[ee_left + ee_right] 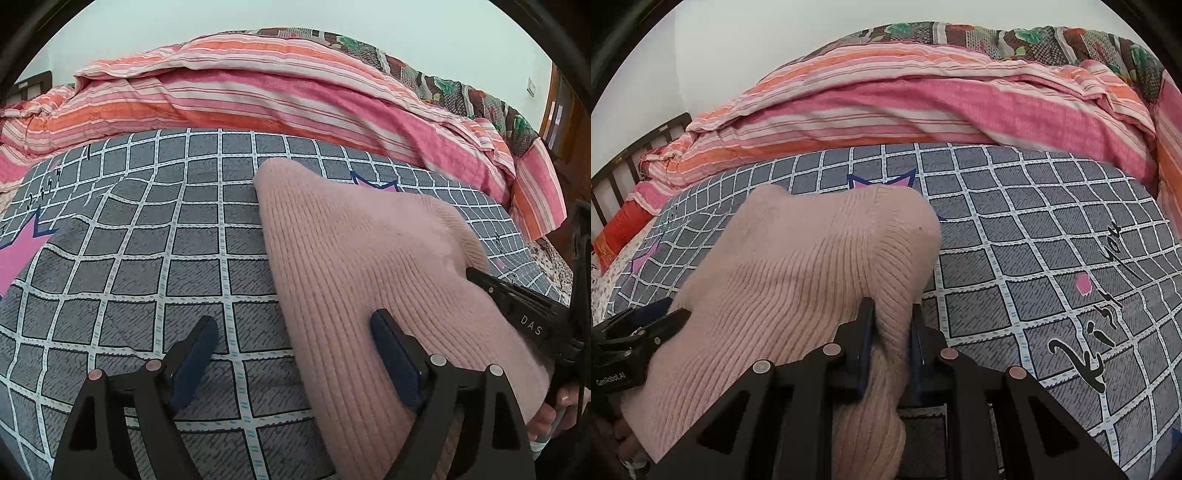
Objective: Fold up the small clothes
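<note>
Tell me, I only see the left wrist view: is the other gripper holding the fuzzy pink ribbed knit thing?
Observer: Yes. The right gripper is shut on a bunched edge of the pink ribbed knit garment.
Operator: Is there any writing on the bed?
Observer: Yes, black cursive lettering on the grey checked sheet, right of the garment.
Operator: What's at the far left?
Observer: A dark wooden bed rail beside the pink and orange striped quilt.
</note>
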A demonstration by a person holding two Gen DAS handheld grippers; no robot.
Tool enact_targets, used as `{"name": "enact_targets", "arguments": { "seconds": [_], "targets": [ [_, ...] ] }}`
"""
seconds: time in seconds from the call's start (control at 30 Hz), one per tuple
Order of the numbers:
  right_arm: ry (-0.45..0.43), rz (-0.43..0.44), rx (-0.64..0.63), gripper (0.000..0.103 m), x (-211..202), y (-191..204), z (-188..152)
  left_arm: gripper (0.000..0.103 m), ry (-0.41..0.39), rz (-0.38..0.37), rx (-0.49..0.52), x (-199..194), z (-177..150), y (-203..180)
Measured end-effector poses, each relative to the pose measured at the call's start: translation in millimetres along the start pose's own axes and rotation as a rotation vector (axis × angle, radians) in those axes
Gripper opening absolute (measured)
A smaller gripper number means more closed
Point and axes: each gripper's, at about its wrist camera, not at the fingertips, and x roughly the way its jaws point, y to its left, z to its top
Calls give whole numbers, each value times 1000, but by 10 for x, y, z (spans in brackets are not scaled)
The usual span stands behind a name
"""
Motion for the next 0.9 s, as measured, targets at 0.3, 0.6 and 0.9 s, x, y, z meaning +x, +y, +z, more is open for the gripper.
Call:
{"name": "enact_targets", "arguments": {
  "seconds": [0.3, 0.6, 0.9],
  "targets": [
    [-6, -1, -2, 17, -12, -2, 2, 87, -19, 10, 1, -36, -42, -8],
    [-14, -9, -6, 17, -35, 16, 6, 87, -27, 20, -5, -50, -46, -18],
    [-8, 5, 34, 28, -98, -62, 39, 87, -33, 28, -21, -90, -58, -27]
  ]
}}
